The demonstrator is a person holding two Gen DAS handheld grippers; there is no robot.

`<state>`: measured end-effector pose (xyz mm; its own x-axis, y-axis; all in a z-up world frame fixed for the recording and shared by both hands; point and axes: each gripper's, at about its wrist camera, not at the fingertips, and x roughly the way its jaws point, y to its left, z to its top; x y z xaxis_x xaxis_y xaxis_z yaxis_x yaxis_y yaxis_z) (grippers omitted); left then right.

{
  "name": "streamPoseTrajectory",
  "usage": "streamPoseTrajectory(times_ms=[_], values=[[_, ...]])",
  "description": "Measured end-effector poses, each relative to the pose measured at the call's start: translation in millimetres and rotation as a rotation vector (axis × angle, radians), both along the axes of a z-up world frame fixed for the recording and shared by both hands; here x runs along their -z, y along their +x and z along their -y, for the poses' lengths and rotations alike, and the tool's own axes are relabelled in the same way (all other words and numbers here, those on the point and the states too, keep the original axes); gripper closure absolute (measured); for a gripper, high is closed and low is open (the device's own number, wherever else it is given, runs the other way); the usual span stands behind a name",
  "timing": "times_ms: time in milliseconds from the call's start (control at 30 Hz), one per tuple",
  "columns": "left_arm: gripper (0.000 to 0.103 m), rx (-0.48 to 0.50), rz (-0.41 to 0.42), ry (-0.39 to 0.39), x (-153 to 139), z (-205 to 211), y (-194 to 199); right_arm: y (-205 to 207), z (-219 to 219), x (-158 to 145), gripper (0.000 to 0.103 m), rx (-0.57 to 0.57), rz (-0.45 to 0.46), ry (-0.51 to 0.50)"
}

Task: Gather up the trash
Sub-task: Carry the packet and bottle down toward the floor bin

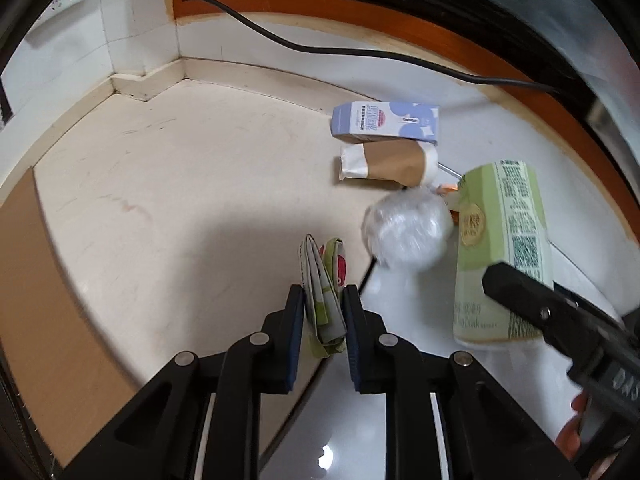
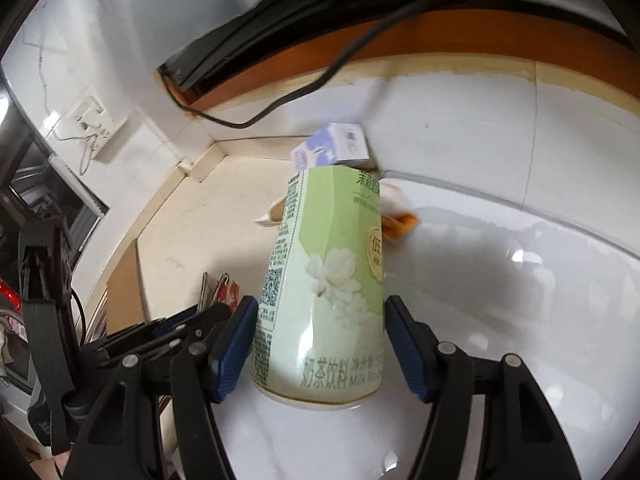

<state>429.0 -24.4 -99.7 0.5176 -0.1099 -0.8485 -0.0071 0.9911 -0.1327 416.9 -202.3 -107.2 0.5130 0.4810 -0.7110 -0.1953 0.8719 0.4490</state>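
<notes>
My left gripper (image 1: 323, 300) is shut on a flattened green and white carton (image 1: 323, 280), held upright between the pads above the floor. My right gripper (image 2: 318, 312) is shut on a tall green milk tea carton (image 2: 324, 276), which also shows at the right of the left wrist view (image 1: 500, 248). On the floor beyond lie a purple and white carton (image 1: 386, 122), a crushed brown paper cup (image 1: 386, 162) and a ball of clear plastic (image 1: 406, 226). An orange wrapper (image 2: 400, 216) lies behind the green carton.
The floor is cream tile on the left and glossy white tile (image 2: 500, 280) on the right. A black cable (image 1: 320, 46) runs along the orange wooden frame (image 1: 400, 20) at the back. A wall corner with skirting (image 1: 152, 80) stands at the far left. A brown board (image 1: 36, 280) lies at the left.
</notes>
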Motion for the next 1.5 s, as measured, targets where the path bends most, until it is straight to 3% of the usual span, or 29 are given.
streamPoseTrajectory(times_ms=[333, 633, 867, 1100, 1267, 1500], values=[[0.086, 0.101, 0.047, -0.043, -51, -21, -102, -92, 23, -31, 0.038, 0.052, -0.001, 0.048], [0.086, 0.133, 0.038, -0.116, -58, -37, -189, -193, 23, -46, 0.038, 0.061, 0.005, 0.1], [0.086, 0.149, 0.022, -0.151, -34, -47, -252, -259, 11, -39, 0.038, 0.044, 0.009, 0.134], [0.086, 0.176, 0.019, -0.116, -3, -39, -303, -324, -7, -18, 0.038, 0.007, 0.045, 0.1], [0.086, 0.186, 0.016, -0.059, 30, -35, -331, -362, -21, 19, 0.038, -0.024, 0.043, 0.012], [0.086, 0.152, -0.104, -0.062, 107, -35, -347, -380, -37, 92, 0.038, -0.06, -0.057, -0.118]])
